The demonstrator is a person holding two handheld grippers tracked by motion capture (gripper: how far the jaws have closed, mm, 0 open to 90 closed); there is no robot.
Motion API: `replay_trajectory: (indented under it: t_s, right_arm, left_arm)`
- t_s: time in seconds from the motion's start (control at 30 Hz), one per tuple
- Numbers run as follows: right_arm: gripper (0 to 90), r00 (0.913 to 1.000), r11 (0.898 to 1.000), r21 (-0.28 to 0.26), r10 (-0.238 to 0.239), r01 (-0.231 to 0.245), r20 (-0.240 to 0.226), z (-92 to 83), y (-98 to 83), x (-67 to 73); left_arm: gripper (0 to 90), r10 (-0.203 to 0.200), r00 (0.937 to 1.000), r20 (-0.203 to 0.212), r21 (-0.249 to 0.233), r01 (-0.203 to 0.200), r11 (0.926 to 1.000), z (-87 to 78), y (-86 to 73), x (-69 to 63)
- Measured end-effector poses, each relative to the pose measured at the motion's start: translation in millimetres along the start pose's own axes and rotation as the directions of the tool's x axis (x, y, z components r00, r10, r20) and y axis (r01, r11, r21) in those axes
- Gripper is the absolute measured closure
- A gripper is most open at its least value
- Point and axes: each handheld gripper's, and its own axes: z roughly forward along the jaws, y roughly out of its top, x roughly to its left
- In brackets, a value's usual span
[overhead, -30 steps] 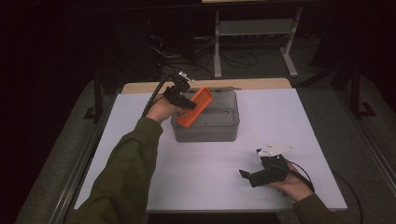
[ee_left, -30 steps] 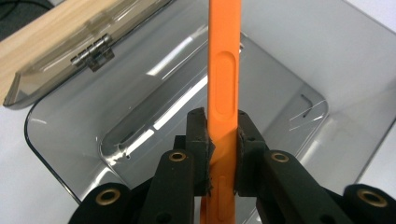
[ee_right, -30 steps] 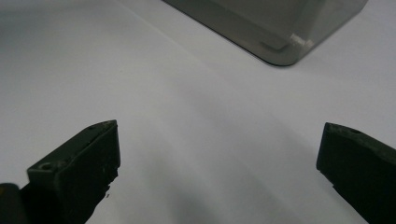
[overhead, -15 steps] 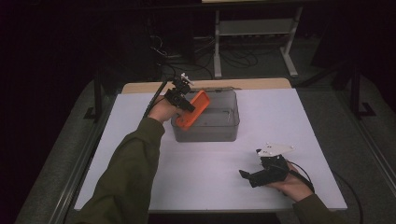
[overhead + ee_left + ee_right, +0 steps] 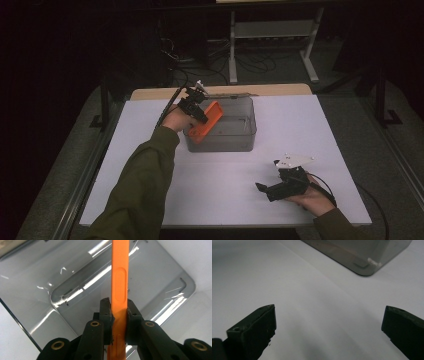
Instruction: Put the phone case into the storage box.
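An orange slab (image 5: 120,282) is seen edge-on, clamped between the two black jaws of the left gripper (image 5: 119,315). The pads are pressed against both of its flat sides. The slab runs straight up from the jaws, with a long oval recess on its edge. Below it lies a clear bin (image 5: 50,277), whose glossy bottom is streaked with light reflections. White table (image 5: 10,340) is seen beside the bin.

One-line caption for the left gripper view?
Left hand-held gripper clamps a flat orange piece edge-on above a clear plastic bin.
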Motion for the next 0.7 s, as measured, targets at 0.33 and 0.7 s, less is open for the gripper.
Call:
replay_trajectory:
  t_s: [0.33, 0.7]
  right_arm:
    - [0.0, 1.0000, 1.000, -0.004, -0.003, 0.003, -0.004, -0.2, 0.2, 1.4]
    - [0.0, 0.9999, 1.000, -0.006, -0.009, 0.009, -0.008, -0.2, 0.5, 2.1]
  left_arm:
    - [79.0, -0.074, 0.9973, -0.003, 0.029, 0.074, 0.9968, 4.3, 3.5, 3.4]
    - [78.9, -0.173, 0.9849, -0.007, 0.040, 0.173, 0.9841, 3.1, 2.4, 11.6]
